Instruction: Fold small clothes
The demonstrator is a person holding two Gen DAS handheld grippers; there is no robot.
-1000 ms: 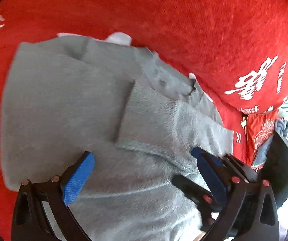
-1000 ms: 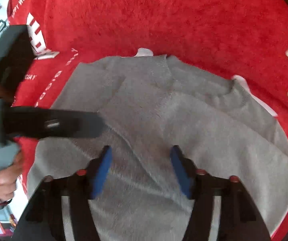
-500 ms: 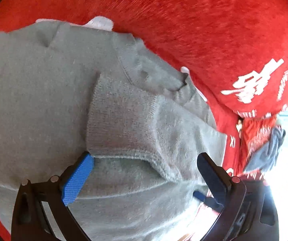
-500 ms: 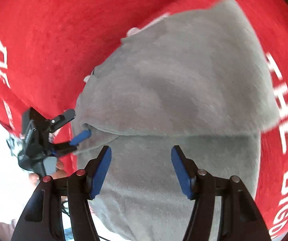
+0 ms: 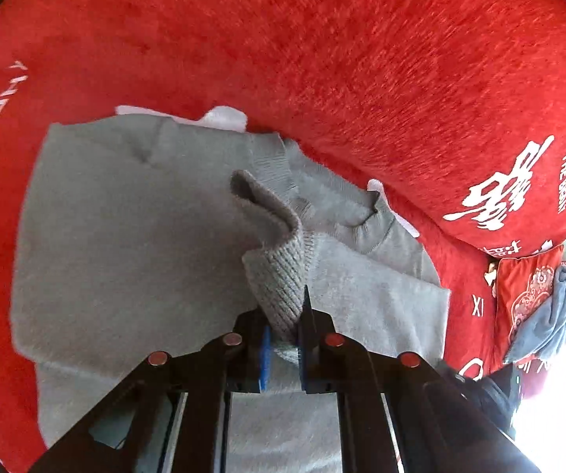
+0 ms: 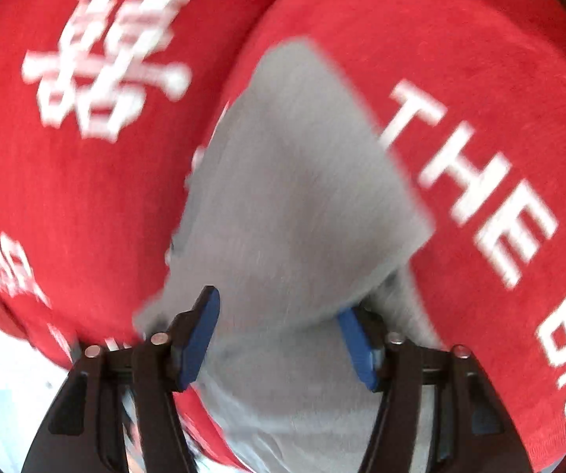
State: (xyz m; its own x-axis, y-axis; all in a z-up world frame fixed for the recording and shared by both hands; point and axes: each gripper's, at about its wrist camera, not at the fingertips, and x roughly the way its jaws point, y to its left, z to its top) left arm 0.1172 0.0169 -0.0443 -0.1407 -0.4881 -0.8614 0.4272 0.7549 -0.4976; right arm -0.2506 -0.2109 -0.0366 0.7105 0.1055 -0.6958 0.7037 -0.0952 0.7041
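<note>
Since a second ago the left gripper (image 5: 283, 339) has clamped onto the ribbed cuff (image 5: 281, 280) of the grey sweater (image 5: 125, 236), lifting it off the body, which lies flat on the red blanket (image 5: 361, 59); the sleeve runs up and away from those fingers; the right gripper (image 6: 279, 335), swung round to the garment's side edge, is closing, cloth between its pads but not yet pinched.

A red plush blanket (image 5: 361, 79) printed with white characters and English lettering covers the whole surface and swells into a rounded mound behind. At the far right edge lie a red patterned cushion (image 5: 527, 295) and a crumpled blue-grey cloth (image 5: 554, 323), with bright daylight glaring beyond them.
</note>
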